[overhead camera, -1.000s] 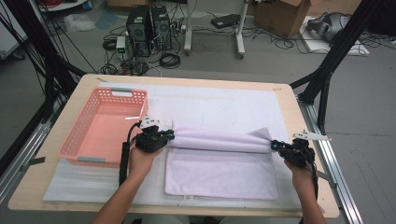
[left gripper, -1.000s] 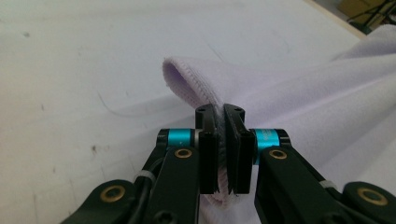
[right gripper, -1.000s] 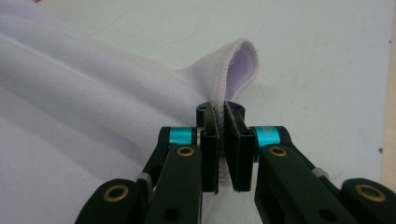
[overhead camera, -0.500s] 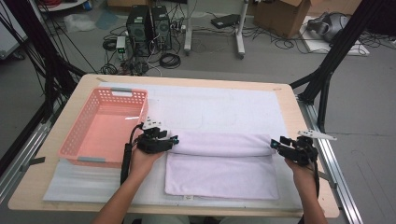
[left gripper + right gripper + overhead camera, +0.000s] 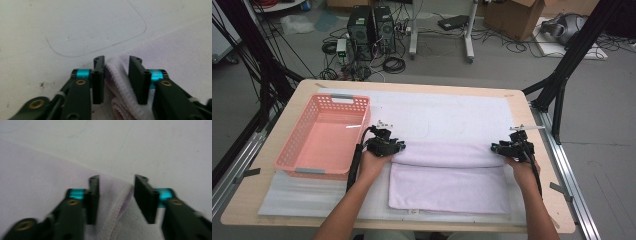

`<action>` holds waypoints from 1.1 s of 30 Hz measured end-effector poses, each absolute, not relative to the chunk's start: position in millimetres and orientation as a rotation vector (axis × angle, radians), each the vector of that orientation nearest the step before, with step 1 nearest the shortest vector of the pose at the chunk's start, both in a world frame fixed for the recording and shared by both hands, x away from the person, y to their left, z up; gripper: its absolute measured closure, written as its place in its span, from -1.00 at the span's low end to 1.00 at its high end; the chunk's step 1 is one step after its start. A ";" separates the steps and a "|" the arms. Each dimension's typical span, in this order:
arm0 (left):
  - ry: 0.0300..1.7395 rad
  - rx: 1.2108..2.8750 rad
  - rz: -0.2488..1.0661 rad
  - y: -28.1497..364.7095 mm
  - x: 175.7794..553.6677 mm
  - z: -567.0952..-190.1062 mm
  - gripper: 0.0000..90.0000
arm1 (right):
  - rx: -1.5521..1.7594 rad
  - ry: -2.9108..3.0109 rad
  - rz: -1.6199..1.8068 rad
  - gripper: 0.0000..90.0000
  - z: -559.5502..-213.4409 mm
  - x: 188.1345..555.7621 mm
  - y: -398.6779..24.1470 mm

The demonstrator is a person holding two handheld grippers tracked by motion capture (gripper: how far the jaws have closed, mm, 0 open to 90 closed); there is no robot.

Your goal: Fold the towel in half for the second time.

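Both my claws have slid along the table's near side; left claw (image 5: 398, 147) and right claw (image 5: 495, 148), just closing, straddle the folded towel's (image 5: 447, 172) ends, pads not yet pressing.

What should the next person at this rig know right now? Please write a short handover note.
Left gripper: jaws astride the towel's left folded corner, closing, with gaps beside the cloth; no firm grip.
Right gripper: jaws astride the right corner, closing, not yet pressing.
Towel: on the white mat, far part folded toward the person into a thick band.
Pink basket: left of the towel, nothing in it.
Done: one fold.
Left: probably grip both corners, fold again, then perhaps put it in the basket.
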State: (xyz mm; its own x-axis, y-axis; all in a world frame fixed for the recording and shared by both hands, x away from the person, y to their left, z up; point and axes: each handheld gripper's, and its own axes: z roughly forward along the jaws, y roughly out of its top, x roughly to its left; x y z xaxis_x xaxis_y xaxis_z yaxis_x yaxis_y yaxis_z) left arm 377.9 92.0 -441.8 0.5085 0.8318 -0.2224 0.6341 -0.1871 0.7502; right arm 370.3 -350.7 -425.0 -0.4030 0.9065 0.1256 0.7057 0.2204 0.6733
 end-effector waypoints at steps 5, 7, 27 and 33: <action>1.192 1.877 0.322 93.1 372.2 -435.5 0.87 | 1.468 2.180 0.990 0.93 -418.8 362.6 -354.4; 1.174 1.864 0.326 94.9 368.1 -431.7 0.87 | 1.455 2.164 1.006 0.92 -414.8 357.3 -355.4; 0.983 1.803 0.328 110.3 297.9 -421.7 0.86 | 1.311 2.027 1.185 0.92 -414.1 268.8 -362.4; 0.960 1.809 0.336 112.7 281.0 -428.5 0.85 | 1.300 2.028 1.193 0.92 -416.5 252.2 -361.8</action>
State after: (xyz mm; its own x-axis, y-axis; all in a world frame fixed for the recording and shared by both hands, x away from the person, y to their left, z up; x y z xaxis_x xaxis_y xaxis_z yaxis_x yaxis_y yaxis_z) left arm 281.0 112.7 -428.5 0.6437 0.7398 -0.1956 0.4564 -0.1660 0.8741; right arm 252.2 -361.8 -416.5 -0.4546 0.8873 0.0770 0.4985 0.1819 0.8476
